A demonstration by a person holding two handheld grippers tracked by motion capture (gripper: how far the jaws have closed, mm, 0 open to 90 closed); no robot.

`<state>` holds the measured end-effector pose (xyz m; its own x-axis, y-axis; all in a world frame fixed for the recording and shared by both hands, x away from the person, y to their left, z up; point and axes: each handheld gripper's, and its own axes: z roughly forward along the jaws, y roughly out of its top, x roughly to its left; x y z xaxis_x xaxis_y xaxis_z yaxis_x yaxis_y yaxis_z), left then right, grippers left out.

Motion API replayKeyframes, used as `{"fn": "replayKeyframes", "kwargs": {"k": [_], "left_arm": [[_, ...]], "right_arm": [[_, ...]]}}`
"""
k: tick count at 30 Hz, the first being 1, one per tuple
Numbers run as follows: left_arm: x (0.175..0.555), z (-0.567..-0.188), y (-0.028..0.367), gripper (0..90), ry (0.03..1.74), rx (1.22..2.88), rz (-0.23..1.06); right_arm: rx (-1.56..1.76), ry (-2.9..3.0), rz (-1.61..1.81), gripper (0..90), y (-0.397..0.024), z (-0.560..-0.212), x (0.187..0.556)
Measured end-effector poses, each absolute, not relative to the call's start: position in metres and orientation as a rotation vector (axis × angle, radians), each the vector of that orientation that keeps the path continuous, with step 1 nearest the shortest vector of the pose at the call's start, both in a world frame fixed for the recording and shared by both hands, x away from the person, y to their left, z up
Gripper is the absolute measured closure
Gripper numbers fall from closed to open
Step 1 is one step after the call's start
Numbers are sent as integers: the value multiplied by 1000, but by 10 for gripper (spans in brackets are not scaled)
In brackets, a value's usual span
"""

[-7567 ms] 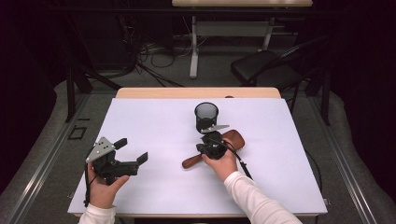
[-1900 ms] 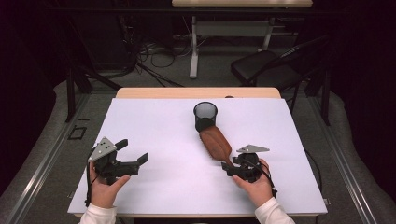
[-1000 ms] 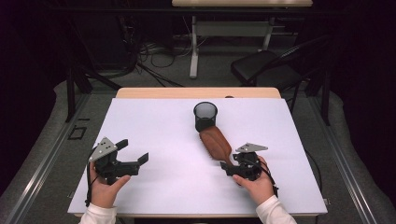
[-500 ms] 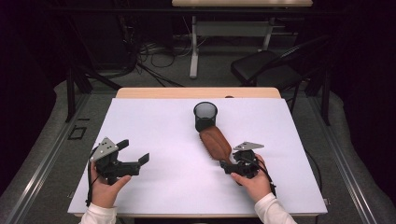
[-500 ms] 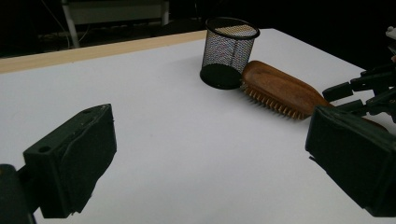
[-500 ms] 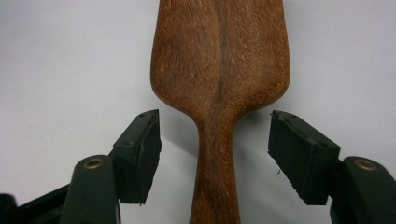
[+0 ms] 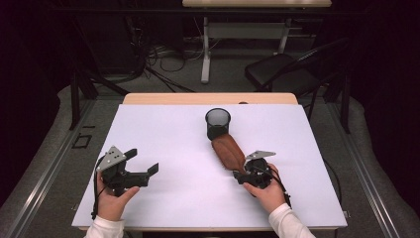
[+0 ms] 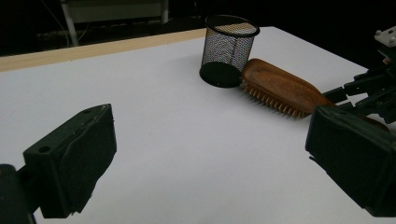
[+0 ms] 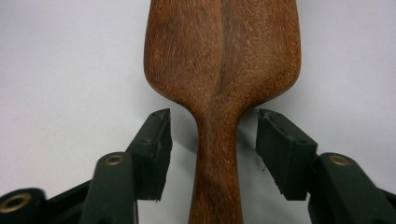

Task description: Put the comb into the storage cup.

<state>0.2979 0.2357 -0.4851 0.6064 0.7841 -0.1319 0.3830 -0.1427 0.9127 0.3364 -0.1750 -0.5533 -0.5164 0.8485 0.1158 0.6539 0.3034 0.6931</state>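
Two jaws of my right gripper [image 9: 212, 154] straddle the narrow handle of the wooden brush [image 9: 222, 79]: they have just been closing, yet a gap shows on either side of the neck, so nothing is pinched. The brush lies bristles down on the white counter [image 7: 163, 134], its head at centre frame in the high view, touching the base of the black mesh cup [image 7: 218, 123], its handle running toward the lower right into my right gripper [image 7: 246, 174]. To do this step well, I judge that the handle should sit midway between the pads, which should land squarely on its flanks just below where the head flares, so the brush does not twist or skid against the cup as they meet the wood. My left gripper [image 7: 143, 162] rests at lower left of the high view, jaws spread and holding nothing, well apart from the brush [image 8: 280, 91] and cup [image 8: 227, 49].
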Motion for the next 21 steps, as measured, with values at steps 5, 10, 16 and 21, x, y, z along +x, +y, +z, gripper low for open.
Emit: {"fn": "replayKeyframes", "kwargs": {"k": [5,10,16,21], "left_arm": [[298,-485,236,21,958,1753,463],[298,-485,236,21,958,1755,463],[298,-486,235,21,958,1756,462],[298,-486,235,20,957,1758,460]], "right_arm": [[1362,2321,1002,543,-174,-554,337],[1373,2325,990,586,-174,-555,338],[1428,2302,1004,634,-176,-554,340],[1437,2306,989,683,-174,-554,340]]}}
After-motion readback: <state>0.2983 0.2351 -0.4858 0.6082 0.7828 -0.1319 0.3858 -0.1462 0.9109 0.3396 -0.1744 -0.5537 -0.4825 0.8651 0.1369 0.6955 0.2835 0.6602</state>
